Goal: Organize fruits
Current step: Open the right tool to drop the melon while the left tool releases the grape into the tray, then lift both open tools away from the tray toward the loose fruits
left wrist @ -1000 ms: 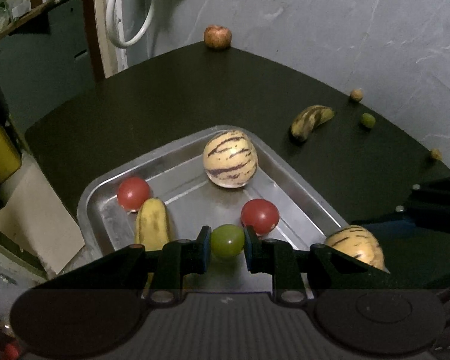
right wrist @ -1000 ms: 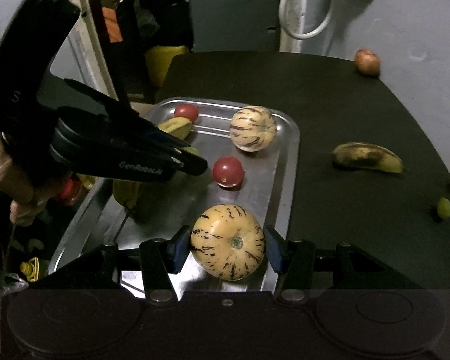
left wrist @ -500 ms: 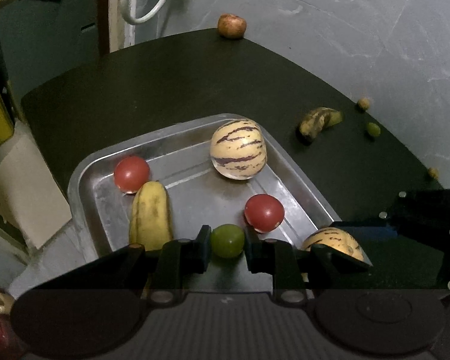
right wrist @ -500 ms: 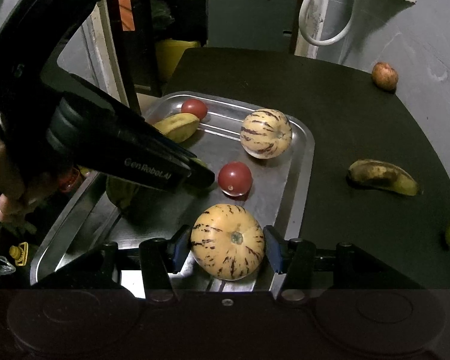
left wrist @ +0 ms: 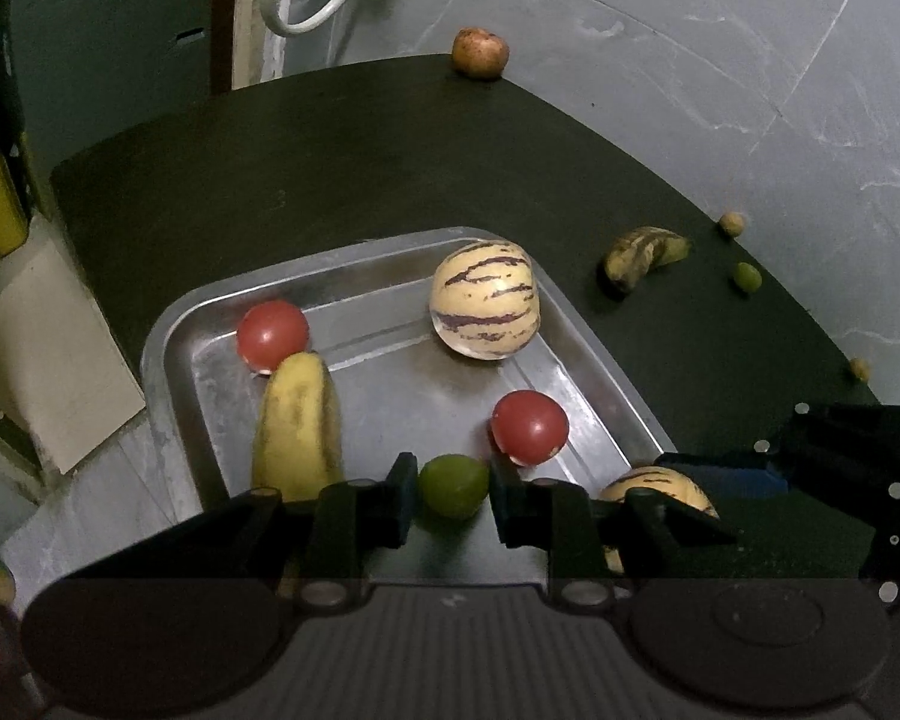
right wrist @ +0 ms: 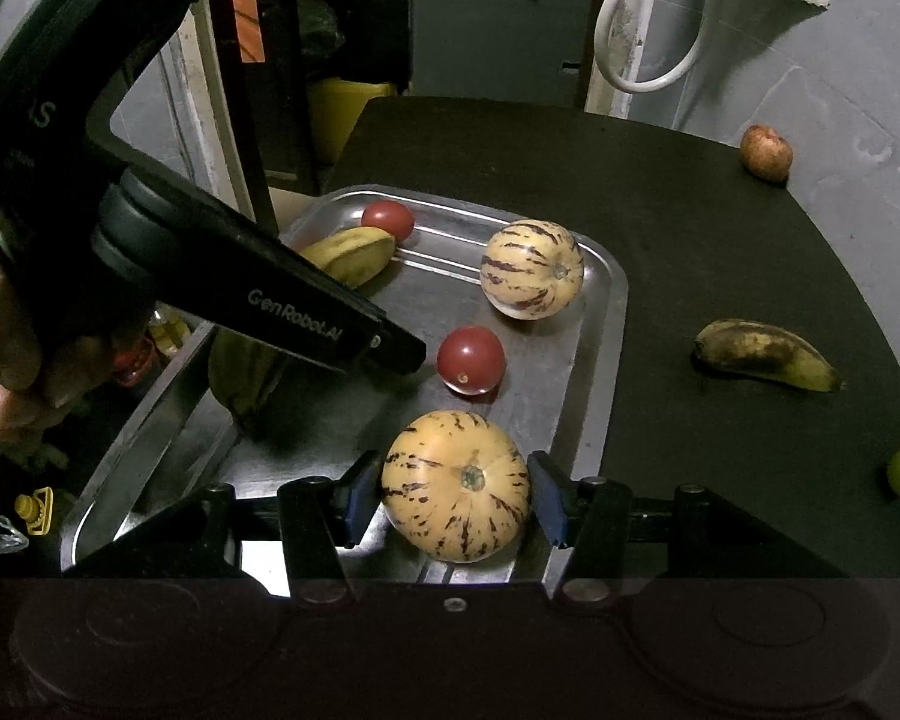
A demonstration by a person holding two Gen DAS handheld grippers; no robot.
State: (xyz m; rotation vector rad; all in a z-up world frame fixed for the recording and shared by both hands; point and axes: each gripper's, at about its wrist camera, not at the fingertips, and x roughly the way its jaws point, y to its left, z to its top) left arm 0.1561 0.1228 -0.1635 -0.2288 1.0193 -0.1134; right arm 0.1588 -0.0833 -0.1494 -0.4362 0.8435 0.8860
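Both jaws grasp fruit: left's green grape (left wrist: 453,485) shows only left-wrist, right's striped melon (right wrist: 457,485)

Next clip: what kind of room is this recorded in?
Probably a storeroom or utility corner of a home, not a tidy kitchen: a dark round-edged table against a bare grey plaster wall, a looped white hose hanging, cluttered shelves behind.

Both wrist views close over the shared tray (left wrist: 168,354)
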